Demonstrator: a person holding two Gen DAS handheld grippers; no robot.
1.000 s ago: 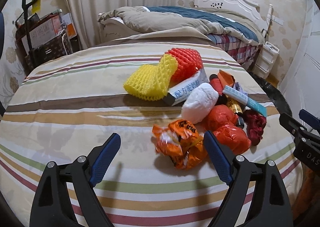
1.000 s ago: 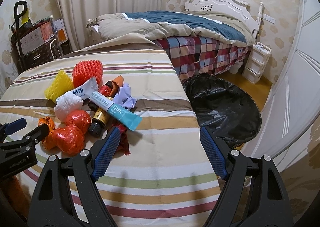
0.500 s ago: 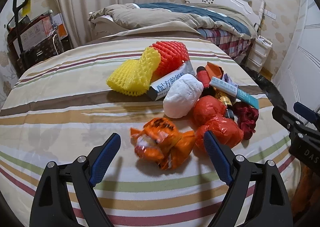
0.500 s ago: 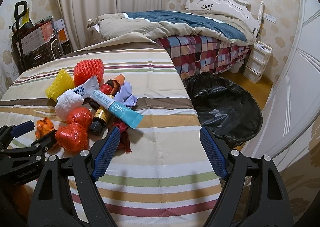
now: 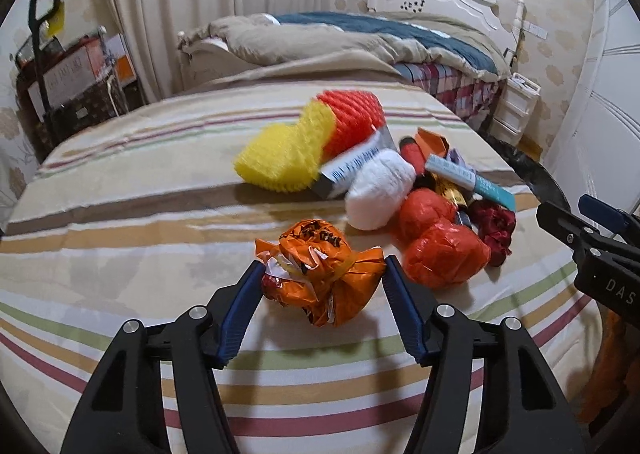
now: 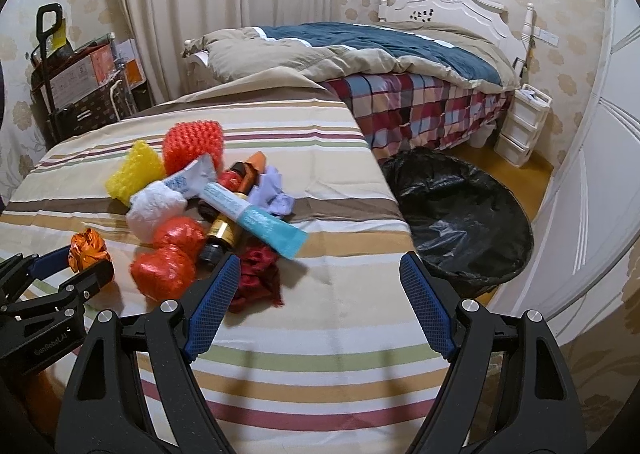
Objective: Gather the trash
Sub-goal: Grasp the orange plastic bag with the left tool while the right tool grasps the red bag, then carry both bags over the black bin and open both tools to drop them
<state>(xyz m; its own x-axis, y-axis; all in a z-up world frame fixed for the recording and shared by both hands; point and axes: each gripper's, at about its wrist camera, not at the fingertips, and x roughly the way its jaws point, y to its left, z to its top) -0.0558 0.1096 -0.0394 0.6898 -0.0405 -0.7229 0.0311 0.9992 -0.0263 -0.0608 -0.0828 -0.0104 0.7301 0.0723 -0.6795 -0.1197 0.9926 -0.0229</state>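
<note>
A crumpled orange wrapper (image 5: 320, 274) lies on the striped cover (image 5: 120, 221). My left gripper (image 5: 322, 264) is closing around it, and both blue pads touch its sides. In the right wrist view the same wrapper (image 6: 88, 248) sits between the left gripper's (image 6: 86, 262) fingers. Behind it lies a pile: two red-orange balls (image 5: 444, 254), a white wad (image 5: 378, 189), yellow foam net (image 5: 280, 157), red foam net (image 5: 352, 117), a blue-white tube (image 6: 256, 215), a dark bottle (image 6: 218, 238) and a dark red scrap (image 6: 256, 278). My right gripper (image 6: 320, 260) hangs open over the cover with nothing between its fingers.
A bin lined with a black bag (image 6: 460, 213) stands on the floor off the cover's right edge. Beyond it is a bed with a checked sheet (image 6: 420, 101) and a white drawer unit (image 6: 524, 125). A cart with boxes (image 6: 76, 81) stands at the back left.
The left gripper moved in on the orange wrapper and its jaws narrowed from wide open until the pads meet the wrapper. The right gripper stayed put and open.
</note>
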